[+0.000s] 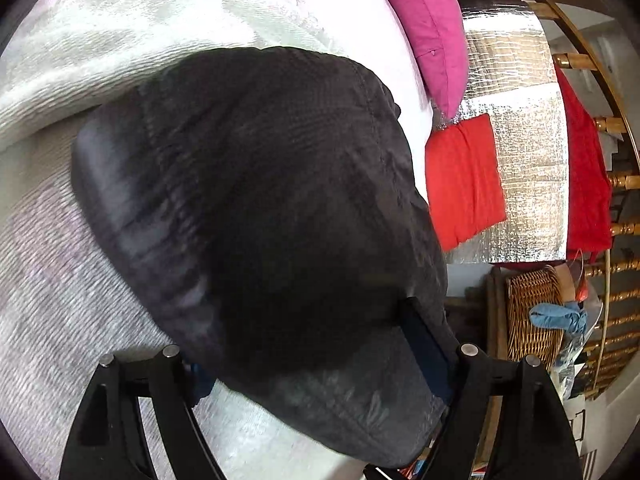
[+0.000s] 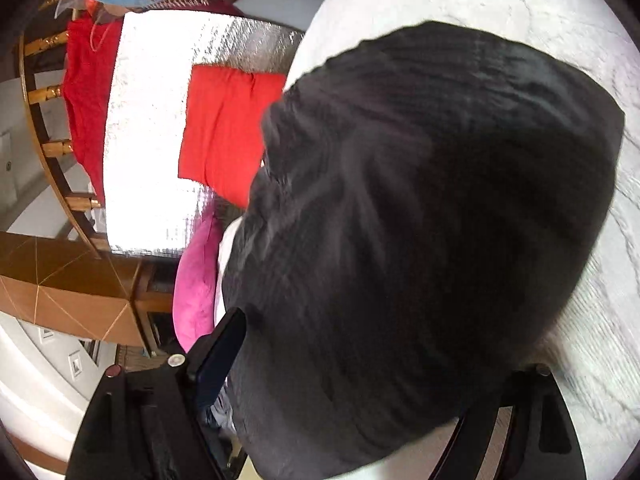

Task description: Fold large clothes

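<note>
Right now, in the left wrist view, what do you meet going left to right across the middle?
White bedspread → black garment → folded red cloth → silver foil mat → red garment on the wooden railing.

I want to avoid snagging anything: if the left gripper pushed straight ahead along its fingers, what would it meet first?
The black garment itself: it drapes right across the left gripper and fills the line ahead. Beyond it lies the white bedspread, probably next, though depth is hard to judge.
</note>
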A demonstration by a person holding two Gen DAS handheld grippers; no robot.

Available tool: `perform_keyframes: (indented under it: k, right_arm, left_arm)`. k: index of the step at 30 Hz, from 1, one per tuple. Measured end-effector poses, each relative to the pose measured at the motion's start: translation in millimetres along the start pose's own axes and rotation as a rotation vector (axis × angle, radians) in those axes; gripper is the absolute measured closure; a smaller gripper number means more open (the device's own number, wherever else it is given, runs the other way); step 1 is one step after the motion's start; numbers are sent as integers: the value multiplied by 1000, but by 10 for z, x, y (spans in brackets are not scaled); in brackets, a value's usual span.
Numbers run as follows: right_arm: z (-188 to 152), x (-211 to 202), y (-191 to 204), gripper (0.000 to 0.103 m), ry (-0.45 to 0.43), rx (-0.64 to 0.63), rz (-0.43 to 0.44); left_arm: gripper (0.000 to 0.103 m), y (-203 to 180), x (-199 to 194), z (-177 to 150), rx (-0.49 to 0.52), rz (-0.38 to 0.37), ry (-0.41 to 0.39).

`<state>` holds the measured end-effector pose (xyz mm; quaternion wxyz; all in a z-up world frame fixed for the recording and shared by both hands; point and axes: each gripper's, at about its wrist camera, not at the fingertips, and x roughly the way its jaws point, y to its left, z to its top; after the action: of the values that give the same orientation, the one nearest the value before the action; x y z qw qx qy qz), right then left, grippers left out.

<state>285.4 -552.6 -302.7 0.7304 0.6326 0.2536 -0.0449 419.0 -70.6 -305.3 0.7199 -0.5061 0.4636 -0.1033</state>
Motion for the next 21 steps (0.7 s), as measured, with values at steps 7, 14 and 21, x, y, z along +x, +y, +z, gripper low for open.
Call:
perform_keyframes:
  k: [7, 14, 21]
  right_arm:
    - [-42, -22, 32, 32, -71, -28, -35]
    - [-85, -152, 21, 58, -86, -95, -91]
    - [-228, -323, 187, 63, -88, -195, -116]
  left_arm:
    - [44, 100, -5, 33, -41, 23, -1]
    - [66, 119, -128, 29, -42, 4, 3]
    - [72, 80, -334, -13, -27, 9, -8]
